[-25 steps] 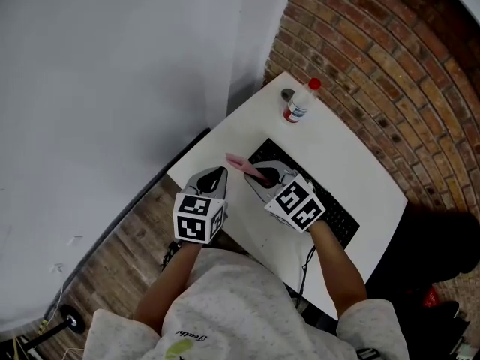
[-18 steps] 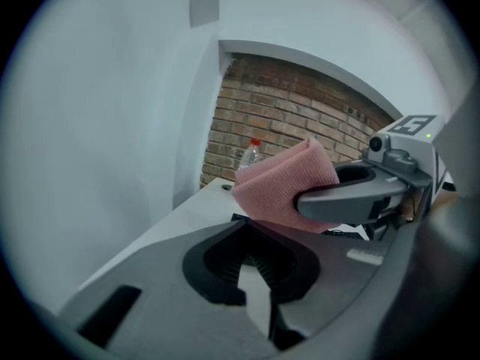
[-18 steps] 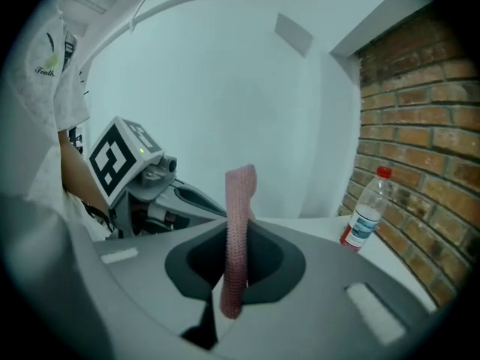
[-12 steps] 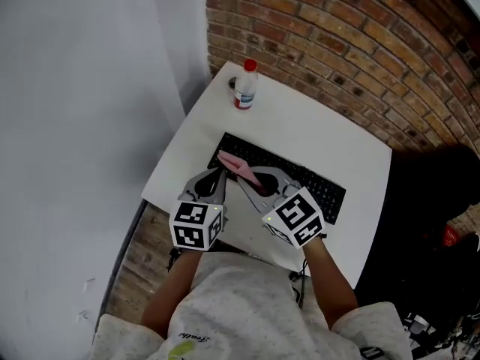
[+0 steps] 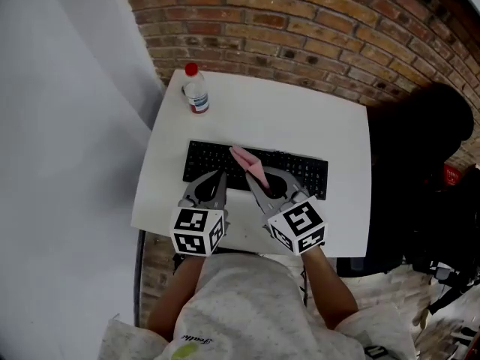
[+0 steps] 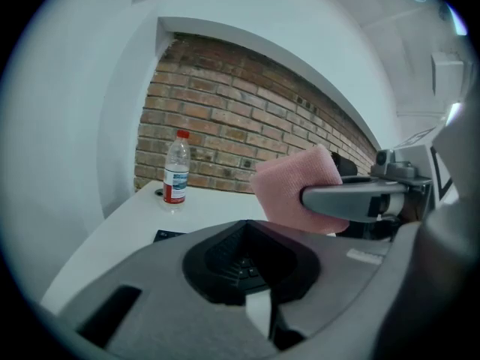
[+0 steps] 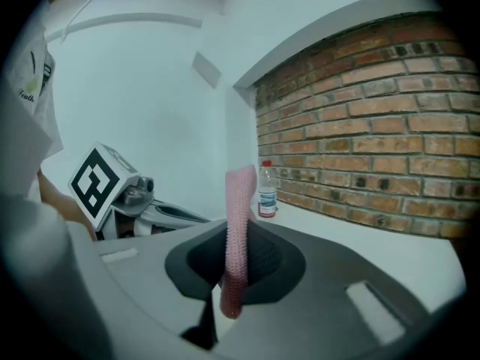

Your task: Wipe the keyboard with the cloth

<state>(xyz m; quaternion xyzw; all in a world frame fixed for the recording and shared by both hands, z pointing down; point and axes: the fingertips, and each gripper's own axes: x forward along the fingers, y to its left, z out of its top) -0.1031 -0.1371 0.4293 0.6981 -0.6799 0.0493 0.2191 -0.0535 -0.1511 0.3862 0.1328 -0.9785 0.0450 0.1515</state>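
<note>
Pinching a pink, nubbly cloth edge-on in the right gripper, long axis tilted up and forward over the flat black keyboard, which lies crosswise on the smooth white table. Left gripper closed on nothing, at the keyboard's near edge. Same grip as before, keyboard now squarer in the head view.

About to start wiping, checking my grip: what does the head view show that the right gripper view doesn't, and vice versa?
Only the head view shows the whole black keyboard. Only the right gripper view shows, close up, the right gripper shut on the pink cloth, which stands edge-on between its jaws. Both show that cloth, the bottle, the white table and the brick wall.
</note>
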